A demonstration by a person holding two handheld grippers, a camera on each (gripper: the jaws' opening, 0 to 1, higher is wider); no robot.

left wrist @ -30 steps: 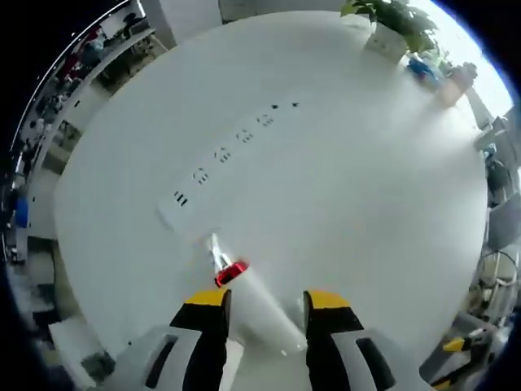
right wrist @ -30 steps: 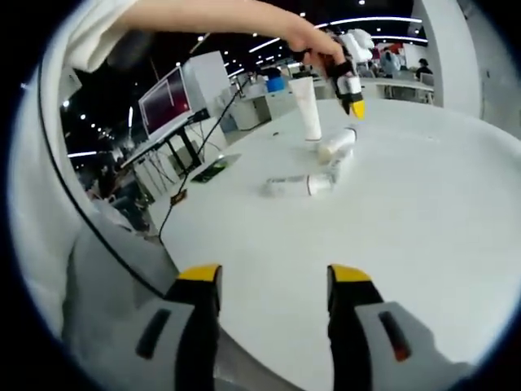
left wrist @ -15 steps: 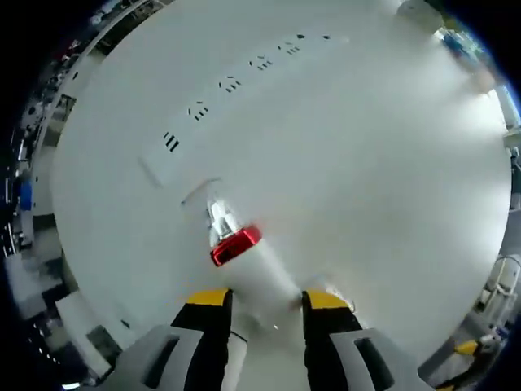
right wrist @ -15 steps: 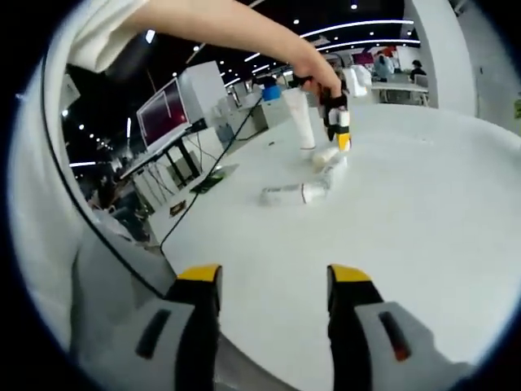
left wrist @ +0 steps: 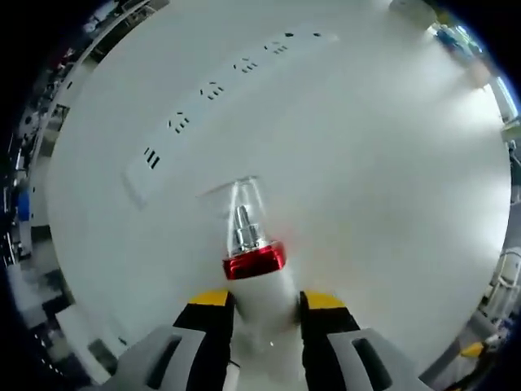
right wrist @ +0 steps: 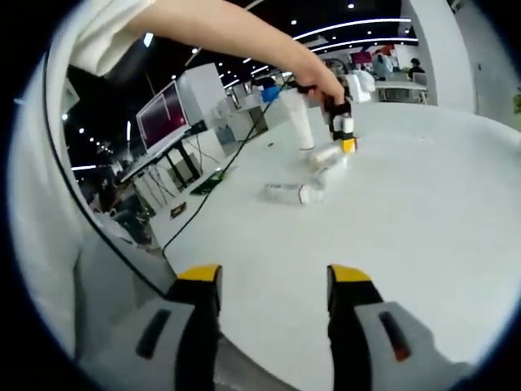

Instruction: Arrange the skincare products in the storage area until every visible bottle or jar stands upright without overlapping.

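Note:
A white spray bottle (left wrist: 259, 285) with a red collar (left wrist: 254, 262) and a clear cap (left wrist: 238, 199) lies on the white table (left wrist: 383, 187). Its body fills the gap between the jaws of my left gripper (left wrist: 267, 303), which is shut on it. In the right gripper view that left gripper (right wrist: 347, 145) points down at the far cluster, held by a person's hand (right wrist: 321, 81). There a white tube (right wrist: 300, 122) stands upright, and two white bottles (right wrist: 328, 155) (right wrist: 290, 193) lie on their sides. My right gripper (right wrist: 273, 285) hangs open with nothing between its fingers, near the table's front edge.
A white power strip (left wrist: 220, 91) runs across the table beyond the spray bottle. A black cable (right wrist: 213, 186) trails off the table's left edge toward a monitor (right wrist: 163, 114). The person's sleeve (right wrist: 49, 204) covers the left side of the right gripper view.
My left gripper has come down over the spray bottle, lined up with it, and its jaws have narrowed onto the body. The right gripper has stayed where it was.

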